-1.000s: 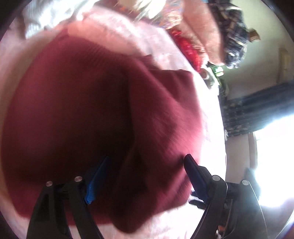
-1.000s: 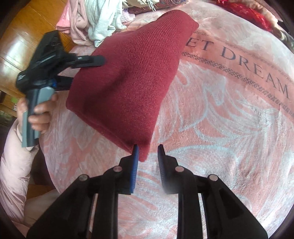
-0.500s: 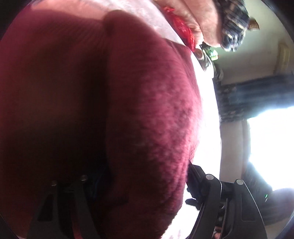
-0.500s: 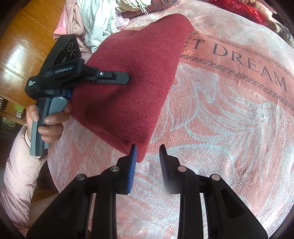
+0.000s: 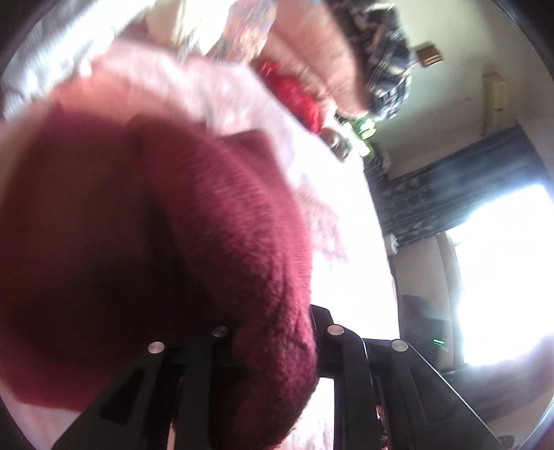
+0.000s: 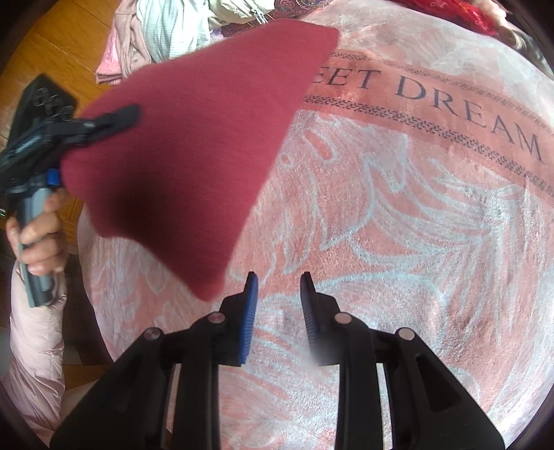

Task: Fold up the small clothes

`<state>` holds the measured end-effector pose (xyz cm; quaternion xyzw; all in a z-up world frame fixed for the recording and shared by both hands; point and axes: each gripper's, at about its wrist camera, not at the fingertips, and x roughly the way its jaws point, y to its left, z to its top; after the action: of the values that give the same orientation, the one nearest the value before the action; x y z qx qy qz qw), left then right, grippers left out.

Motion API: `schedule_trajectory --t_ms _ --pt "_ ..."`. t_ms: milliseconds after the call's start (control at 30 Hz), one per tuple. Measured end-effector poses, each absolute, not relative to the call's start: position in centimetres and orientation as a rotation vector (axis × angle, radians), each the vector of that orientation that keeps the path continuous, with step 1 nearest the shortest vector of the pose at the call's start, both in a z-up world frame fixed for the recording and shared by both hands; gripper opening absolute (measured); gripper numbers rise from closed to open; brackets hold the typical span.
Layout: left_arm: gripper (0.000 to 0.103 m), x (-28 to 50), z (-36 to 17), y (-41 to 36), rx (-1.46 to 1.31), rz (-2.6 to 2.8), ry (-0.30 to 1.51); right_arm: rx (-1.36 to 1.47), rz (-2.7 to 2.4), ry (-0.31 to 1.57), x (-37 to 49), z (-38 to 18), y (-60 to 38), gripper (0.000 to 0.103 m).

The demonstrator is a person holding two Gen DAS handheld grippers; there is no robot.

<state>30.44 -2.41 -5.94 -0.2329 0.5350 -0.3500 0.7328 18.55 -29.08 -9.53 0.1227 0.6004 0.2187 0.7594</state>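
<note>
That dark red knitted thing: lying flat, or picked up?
Partly picked up: the left claw, closing on the red knit, holds one edge above the pink blanket.

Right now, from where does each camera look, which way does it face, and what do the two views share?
Left wrist: sits on the left gripper, looking along its closing fingers into the maroon knit garment bunched between them; bed and room wall beyond.
Right wrist: sits on the right gripper, tilted down at the pink blanket; its jaws stand apart with nothing between; the person's hand and pink sleeve show at left.
Shared: the garment, the blanket, the clothes pile.
</note>
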Motion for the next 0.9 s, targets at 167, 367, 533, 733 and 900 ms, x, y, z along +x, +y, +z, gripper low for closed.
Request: schedule_trajectory --t_ms 167,367,533,733,900 --pt "0.021 30.2 -4.6 4.5 -0.483 -0.736 1.134 0.255 0.493 1.315 18.6 -9.5 -28.3 0.026" --pt "0.024 31.6 -13.8 11.1 -0.483 -0.599 1.29 0.303 0.549 1.331 19.4 -9.6 -25.8 0.034" --pt "0.037 31.1 -13.8 11.2 -0.451 -0.639 1.296 0.328 0.594 1.337 20.6 -9.3 -22.8 0.043" --pt "0.058 29.2 -12.1 10.5 -0.368 -0.632 1.287 0.317 0.607 1.371 21.2 -9.5 -19.6 0.056" --pt "0.056 29.1 -13.6 10.3 -0.371 -0.595 1.333 0.362 0.585 1.436 22.3 -12.0 -18.8 0.047"
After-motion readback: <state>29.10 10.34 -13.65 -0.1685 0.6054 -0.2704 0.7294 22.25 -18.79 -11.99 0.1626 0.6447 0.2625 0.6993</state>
